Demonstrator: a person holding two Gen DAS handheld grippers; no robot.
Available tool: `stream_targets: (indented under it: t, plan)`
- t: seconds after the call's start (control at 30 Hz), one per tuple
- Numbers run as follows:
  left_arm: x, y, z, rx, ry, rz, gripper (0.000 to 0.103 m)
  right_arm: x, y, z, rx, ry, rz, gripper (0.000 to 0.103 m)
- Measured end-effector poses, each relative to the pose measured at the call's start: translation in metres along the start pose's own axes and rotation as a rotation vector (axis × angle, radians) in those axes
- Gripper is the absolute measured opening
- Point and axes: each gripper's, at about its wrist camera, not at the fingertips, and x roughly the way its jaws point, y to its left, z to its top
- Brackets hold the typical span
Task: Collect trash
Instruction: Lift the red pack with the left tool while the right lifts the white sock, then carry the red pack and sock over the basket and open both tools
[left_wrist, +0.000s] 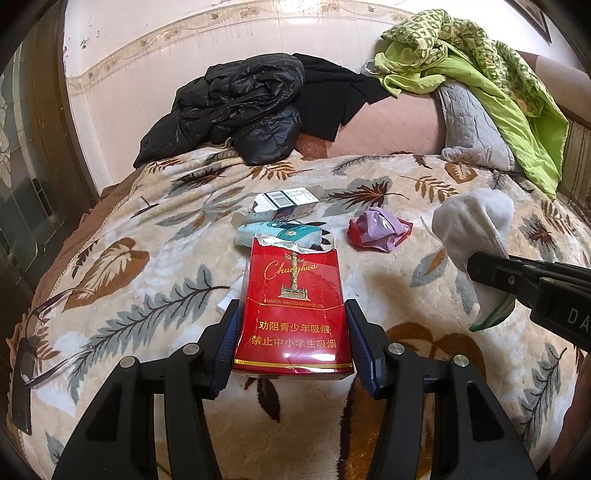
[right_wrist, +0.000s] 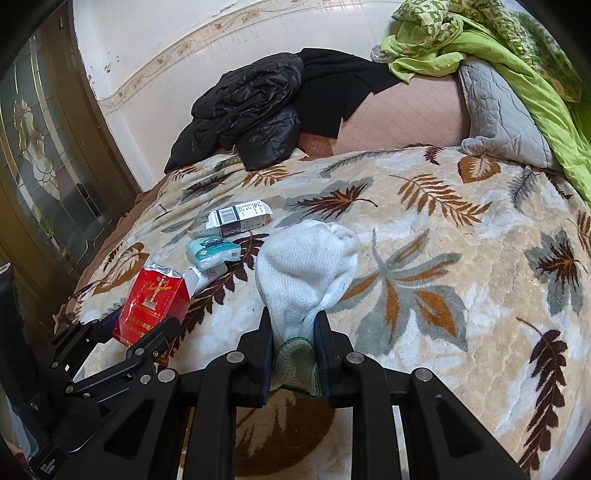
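Note:
My left gripper (left_wrist: 291, 314) is shut on a torn-open red cigarette pack (left_wrist: 293, 302), held upright above the bed; it also shows in the right wrist view (right_wrist: 151, 302). My right gripper (right_wrist: 293, 321) is shut on a white sock (right_wrist: 306, 266), held up over the blanket; the sock also shows in the left wrist view (left_wrist: 474, 229). On the blanket lie a white carton with a barcode (left_wrist: 284, 203), a teal tissue pack (left_wrist: 280, 232), a crumpled purple and red wrapper (left_wrist: 380, 229) and a small white box (right_wrist: 210, 275).
The leaf-patterned blanket (right_wrist: 443, 258) covers the bed. A black jacket (left_wrist: 236, 107) and green and grey bedding (left_wrist: 480, 85) are piled at the back. Glasses (left_wrist: 48, 332) lie at the left edge, next to a glazed wooden door (right_wrist: 40, 155).

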Motion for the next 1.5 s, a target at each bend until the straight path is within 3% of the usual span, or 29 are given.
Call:
stream_targets:
  t: [0.4, 0.67, 0.8, 1.03, 1.2, 1.33, 1.5]
  plan:
    - [-0.001, -0.002, 0.0, -0.003, -0.003, -0.009, 0.053, -0.002, -0.001, 0.001, 0.01, -0.004, -0.002, 0.022]
    - [-0.021, -0.014, 0.004, -0.015, -0.034, -0.108, 0.053, -0.045, -0.018, -0.006, 0.109, -0.056, 0.031, 0.022]
    - [-0.042, -0.029, 0.004, 0.005, -0.056, -0.201, 0.053, -0.093, -0.03, -0.029, 0.147, -0.077, 0.058, 0.022]
    - [-0.082, -0.091, -0.005, 0.082, -0.049, -0.365, 0.053, -0.189, -0.078, -0.062, 0.206, -0.142, -0.011, 0.022]
    - [-0.119, -0.145, -0.009, 0.15, -0.049, -0.523, 0.053, -0.255, -0.13, -0.094, 0.295, -0.18, -0.128, 0.022]
    - [-0.15, -0.203, -0.014, 0.278, -0.048, -0.643, 0.053, -0.299, -0.176, -0.129, 0.395, -0.186, -0.227, 0.022]
    - [-0.172, -0.273, -0.025, 0.396, 0.025, -0.811, 0.053, -0.331, -0.224, -0.167, 0.526, -0.179, -0.31, 0.022]
